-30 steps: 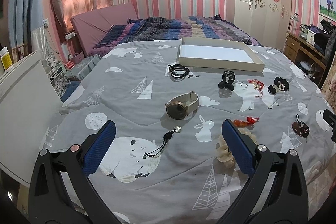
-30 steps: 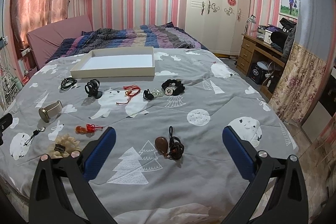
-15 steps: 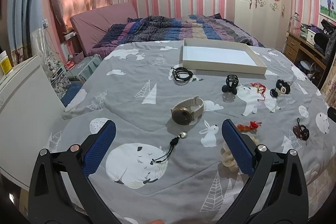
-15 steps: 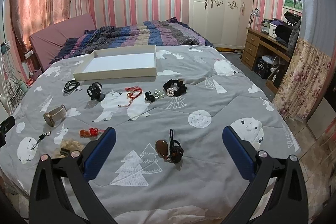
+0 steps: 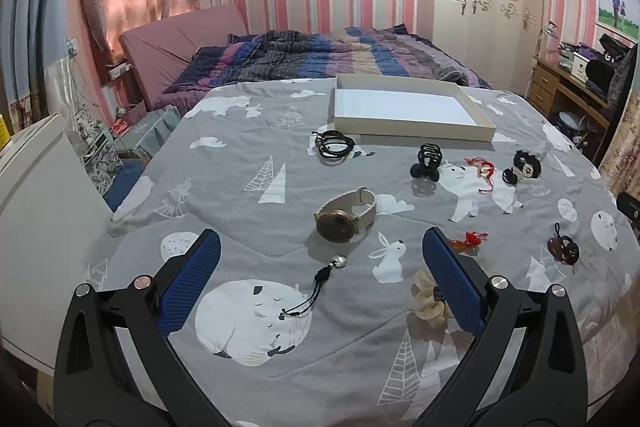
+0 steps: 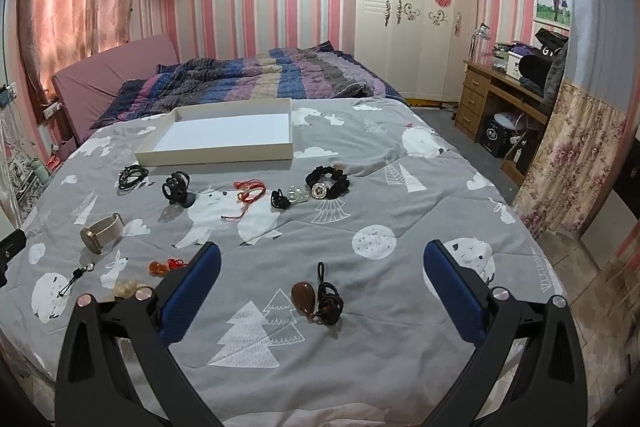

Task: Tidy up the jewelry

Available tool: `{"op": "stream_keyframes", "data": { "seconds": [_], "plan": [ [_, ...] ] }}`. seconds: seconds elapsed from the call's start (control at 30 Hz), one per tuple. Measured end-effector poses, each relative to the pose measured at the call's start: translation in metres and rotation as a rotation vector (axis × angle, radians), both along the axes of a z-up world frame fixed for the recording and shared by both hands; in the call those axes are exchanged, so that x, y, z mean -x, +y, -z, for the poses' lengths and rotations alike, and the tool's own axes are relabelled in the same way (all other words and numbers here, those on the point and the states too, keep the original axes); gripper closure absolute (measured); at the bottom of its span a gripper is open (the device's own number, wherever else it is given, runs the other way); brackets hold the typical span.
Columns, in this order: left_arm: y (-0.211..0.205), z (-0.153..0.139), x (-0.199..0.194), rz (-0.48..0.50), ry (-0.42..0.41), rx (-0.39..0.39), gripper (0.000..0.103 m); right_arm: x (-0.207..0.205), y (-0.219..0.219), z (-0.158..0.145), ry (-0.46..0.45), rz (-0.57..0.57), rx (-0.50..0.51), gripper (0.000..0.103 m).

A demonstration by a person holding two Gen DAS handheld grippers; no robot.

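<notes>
Left wrist view has pulled back from the watch [image 5: 346,215]; both tools [image 5: 320,269] [image 6: 322,269] remain released, tray [image 5: 412,125] empty.

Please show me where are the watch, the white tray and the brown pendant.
watch [image 5: 338,225]: left wrist view, on the dark dial.
white tray [image 6: 224,158]: right wrist view, on the near wall.
brown pendant [image 6: 303,295]: right wrist view, on the brown drop-shaped stone.

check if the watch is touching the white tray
Apart. The left wrist view shows grey bedspread between the watch and the white tray.
</notes>
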State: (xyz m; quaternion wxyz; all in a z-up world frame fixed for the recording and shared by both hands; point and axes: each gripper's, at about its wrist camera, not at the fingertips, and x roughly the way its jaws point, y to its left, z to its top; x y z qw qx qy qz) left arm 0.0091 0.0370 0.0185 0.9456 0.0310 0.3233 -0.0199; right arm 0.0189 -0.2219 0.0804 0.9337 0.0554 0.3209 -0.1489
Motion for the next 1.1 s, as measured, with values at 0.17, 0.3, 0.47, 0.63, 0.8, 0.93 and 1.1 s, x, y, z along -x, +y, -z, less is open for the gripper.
{"op": "stream_keyframes", "data": {
  "seconds": [0.17,0.3,0.47,0.63,0.8,0.93,1.1],
  "plan": [
    [0.003,0.000,-0.003,-0.003,0.007,0.001,0.003,0.001,0.004,-0.003,-0.010,-0.009,0.025,0.002],
    [0.001,0.002,-0.005,0.012,0.016,0.002,0.003,-0.001,0.007,-0.002,0.004,-0.034,0.025,0.002],
    [0.003,0.005,-0.009,0.017,0.043,0.016,0.003,-0.006,0.003,0.001,0.030,-0.033,0.010,0.002],
    [0.004,0.005,-0.012,0.030,0.053,0.035,0.003,-0.010,-0.003,0.005,0.056,-0.021,0.003,0.002],
    [0.002,0.009,-0.018,0.028,0.064,0.030,0.003,-0.014,-0.006,0.011,0.073,0.000,0.008,0.002],
    [0.000,0.014,-0.021,0.029,0.077,0.023,0.003,-0.015,-0.013,0.017,0.074,0.031,0.010,0.002],
    [-0.001,0.019,-0.025,0.027,0.081,0.018,0.003,-0.017,-0.020,0.022,0.079,0.056,0.014,0.002]
  ]
}}
